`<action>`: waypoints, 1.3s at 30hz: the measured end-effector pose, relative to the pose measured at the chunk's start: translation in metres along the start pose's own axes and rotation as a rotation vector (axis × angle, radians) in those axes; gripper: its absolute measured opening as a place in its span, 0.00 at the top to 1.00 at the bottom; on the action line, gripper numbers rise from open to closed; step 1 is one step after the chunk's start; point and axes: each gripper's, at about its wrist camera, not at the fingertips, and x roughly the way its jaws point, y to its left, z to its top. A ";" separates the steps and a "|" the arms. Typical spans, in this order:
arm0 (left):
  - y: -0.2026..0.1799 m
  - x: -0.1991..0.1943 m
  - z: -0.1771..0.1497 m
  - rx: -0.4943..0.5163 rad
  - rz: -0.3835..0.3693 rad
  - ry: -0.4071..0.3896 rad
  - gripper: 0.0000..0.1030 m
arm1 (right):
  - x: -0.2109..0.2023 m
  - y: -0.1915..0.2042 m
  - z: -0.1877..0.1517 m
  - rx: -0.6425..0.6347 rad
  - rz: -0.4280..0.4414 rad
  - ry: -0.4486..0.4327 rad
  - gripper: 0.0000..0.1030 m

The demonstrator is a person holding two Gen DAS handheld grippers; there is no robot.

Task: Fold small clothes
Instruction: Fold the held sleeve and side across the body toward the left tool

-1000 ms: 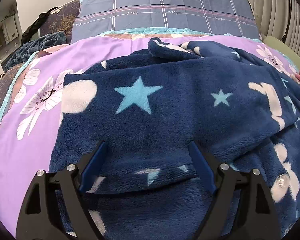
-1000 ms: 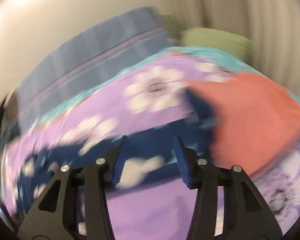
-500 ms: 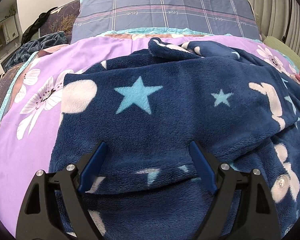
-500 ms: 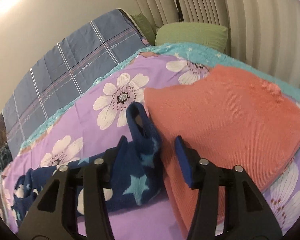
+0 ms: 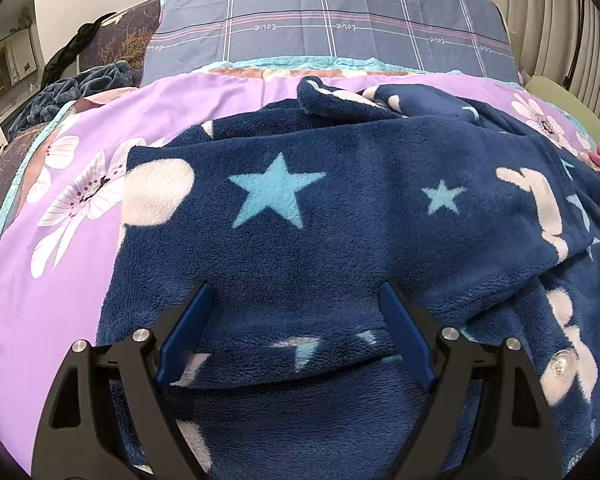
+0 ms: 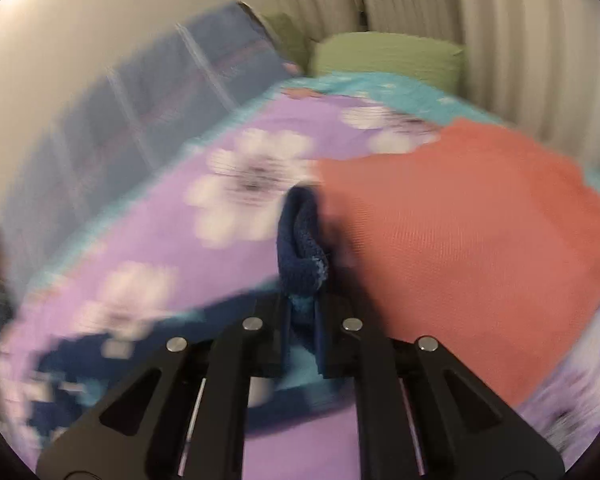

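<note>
A navy fleece garment [image 5: 340, 216] with light-blue stars and white shapes lies spread on the purple flowered bedspread [image 5: 52, 280]. My left gripper [image 5: 296, 300] hovers over its near part, jaws wide open, nothing pinched between the blue pads. In the blurred right wrist view, my right gripper [image 6: 302, 304] has shut on the cuff end of the garment's sleeve [image 6: 302, 248], which sticks up past the pads. The sleeve trails away to the lower left across the bedspread [image 6: 160, 220].
A folded orange-red cloth [image 6: 460, 232] lies right beside the held sleeve. A green pillow [image 6: 384, 58] and curtains stand behind it. A blue plaid pillow [image 5: 332, 28] lines the head of the bed, with a dark blanket heap [image 5: 68, 96] at far left.
The right gripper has closed its jaws onto the sleeve cuff that stood between them half a second ago. The left gripper and the spread garment have not moved.
</note>
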 end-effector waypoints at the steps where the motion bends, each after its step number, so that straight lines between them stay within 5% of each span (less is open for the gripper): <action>1: 0.000 0.000 0.000 0.000 -0.001 0.001 0.17 | -0.007 0.016 -0.005 -0.013 0.077 -0.002 0.91; 7: 0.003 0.000 0.000 -0.008 -0.009 -0.005 0.17 | -0.043 0.174 -0.083 -0.257 0.501 0.089 0.91; 11: 0.005 0.000 0.000 -0.016 -0.020 -0.009 0.17 | -0.044 0.249 -0.156 -0.396 0.663 0.219 0.90; 15: 0.007 -0.001 0.000 -0.027 -0.034 -0.013 0.17 | -0.015 0.284 -0.227 -0.538 0.617 0.368 0.89; 20: 0.011 -0.009 0.001 -0.058 -0.087 -0.033 0.18 | 0.010 0.267 -0.253 -0.523 0.579 0.439 0.89; 25: 0.009 -0.033 0.018 -0.190 -0.435 -0.029 0.18 | 0.016 0.255 -0.253 -0.466 0.631 0.425 0.89; 30: -0.021 -0.018 0.040 -0.233 -0.630 0.055 0.18 | 0.001 0.248 -0.270 -0.524 0.630 0.336 0.87; 34: -0.050 0.012 0.047 -0.263 -0.639 0.163 0.18 | -0.002 0.244 -0.272 -0.530 0.645 0.324 0.86; 37: -0.060 0.018 0.053 -0.271 -0.646 0.159 0.18 | 0.002 0.238 -0.269 -0.501 0.670 0.339 0.86; 39: -0.068 0.020 0.057 -0.243 -0.607 0.146 0.32 | 0.003 0.237 -0.268 -0.491 0.681 0.344 0.85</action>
